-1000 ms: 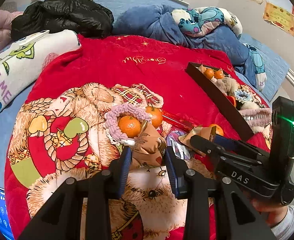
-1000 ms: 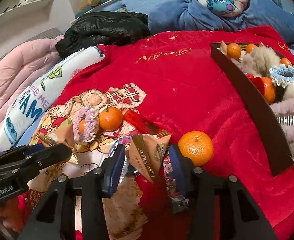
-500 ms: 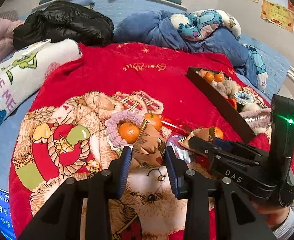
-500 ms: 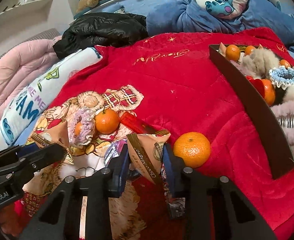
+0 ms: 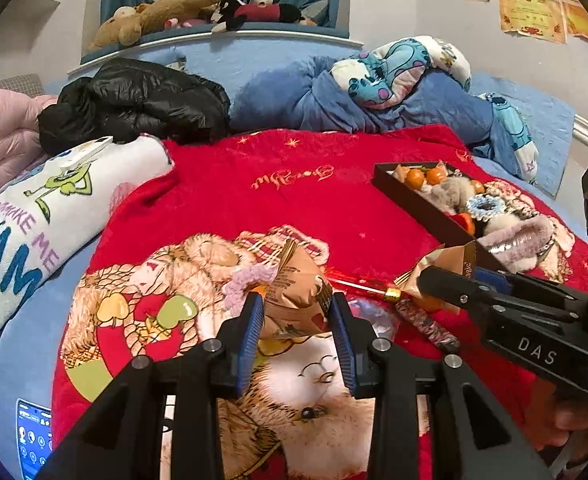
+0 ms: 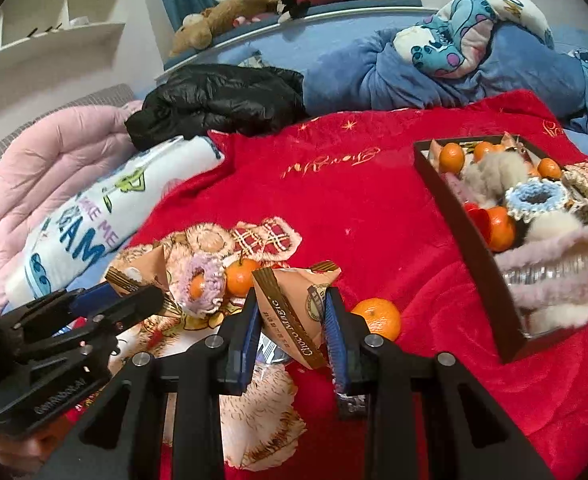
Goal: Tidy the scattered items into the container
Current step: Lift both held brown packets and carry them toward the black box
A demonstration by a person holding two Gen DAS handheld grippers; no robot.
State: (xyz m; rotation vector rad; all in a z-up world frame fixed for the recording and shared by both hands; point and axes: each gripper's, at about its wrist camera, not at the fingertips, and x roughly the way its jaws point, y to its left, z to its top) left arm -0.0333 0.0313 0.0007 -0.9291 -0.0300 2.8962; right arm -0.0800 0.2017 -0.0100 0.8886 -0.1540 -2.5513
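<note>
left gripper [image 5: 296, 320] clamps one brown snack packet [image 5: 294, 300] | right gripper [image 6: 292, 320] just closed on a second packet [image 6: 294, 308] | three loose oranges [image 6: 376, 318] at 9–2 o'clock | box [image 6: 470, 236] at 2 o'clock holds four oranges

Even, soft indoor light, colours vivid; fisheye bending with dark corners, slight softness throughout.

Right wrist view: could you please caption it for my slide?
Right gripper pinches a brown snack packet above a red blanket, box nearby.
</note>
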